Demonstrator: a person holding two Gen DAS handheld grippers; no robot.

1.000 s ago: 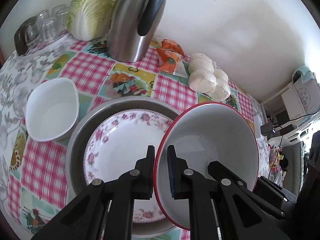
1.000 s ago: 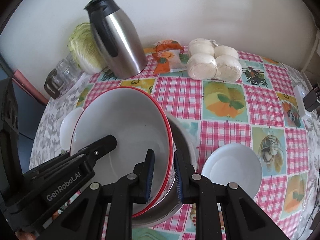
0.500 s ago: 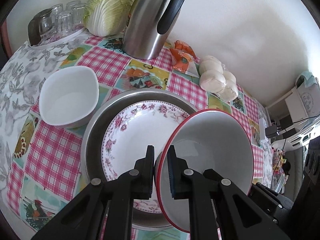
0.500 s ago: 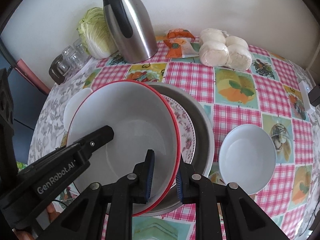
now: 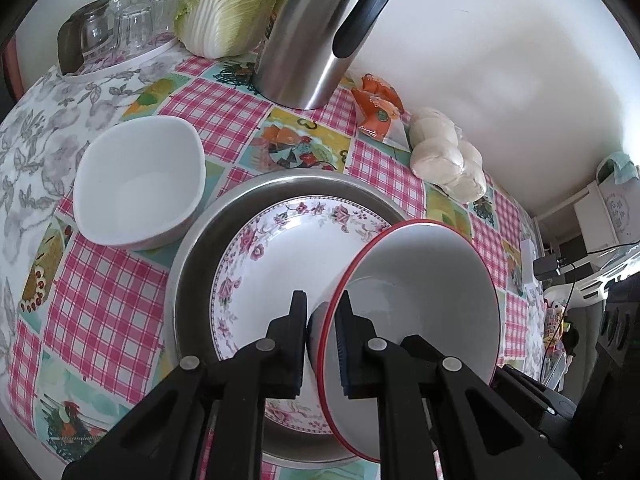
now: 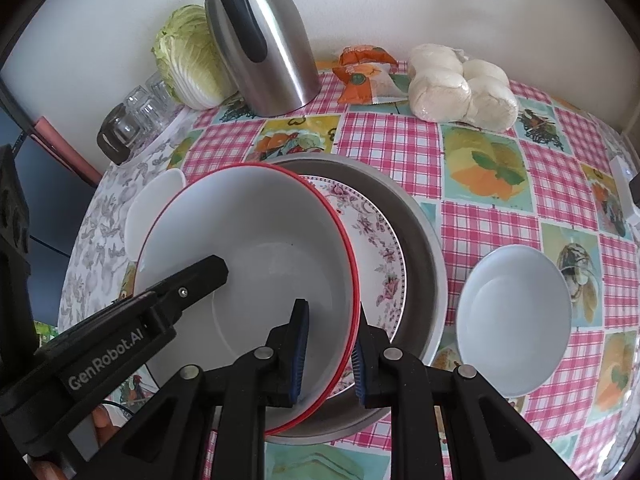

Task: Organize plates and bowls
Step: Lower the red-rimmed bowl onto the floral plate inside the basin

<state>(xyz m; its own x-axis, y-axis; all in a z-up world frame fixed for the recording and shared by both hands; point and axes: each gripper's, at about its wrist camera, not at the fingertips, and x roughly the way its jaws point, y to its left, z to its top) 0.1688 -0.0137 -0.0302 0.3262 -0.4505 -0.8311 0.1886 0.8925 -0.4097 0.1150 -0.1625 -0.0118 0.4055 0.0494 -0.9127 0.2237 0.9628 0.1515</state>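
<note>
— Big bowl (image 6: 248,248)?
— White, red-rimmed, held up tilted over the flowered plate (image 5: 288,256). Whether touching the plate or just above it: hard to tell from either view.
— Gripped how?
— By both rims. Left gripper (image 5: 322,320) pinching the near-left rim, one finger inside, one outside, pressed tight on the wall. Right gripper (image 6: 330,330) clamped on the near-right rim the same way, blue pads either side of the red edge.
— And under the plate?
— A wide metal pan (image 6: 424,248), plate lying flat inside it, pan on the checked tablecloth (image 6: 488,224).
— Other bowls?
— Two small white ones. One squarish bowl (image 5: 140,184) left of the pan, just beside its rim. One round bowl (image 6: 514,312) right of the pan, close to it but apart.
— Farther back?
— Steel jug (image 6: 264,44) with a black handle, upright by the wall. Cabbage (image 5: 228,4) left of the jug, touching or nearly so. Glasses (image 5: 120,20) upside down on a small tray at the far left. Orange packet (image 6: 362,76) right of the jug, flat on the cloth. Bag of white buns (image 6: 460,84) right of the packet, against the wall.
— Anything of the person?
— A bit of a hand (image 6: 102,426), low left in the right camera's view, behind the left gripper's black body.
</note>
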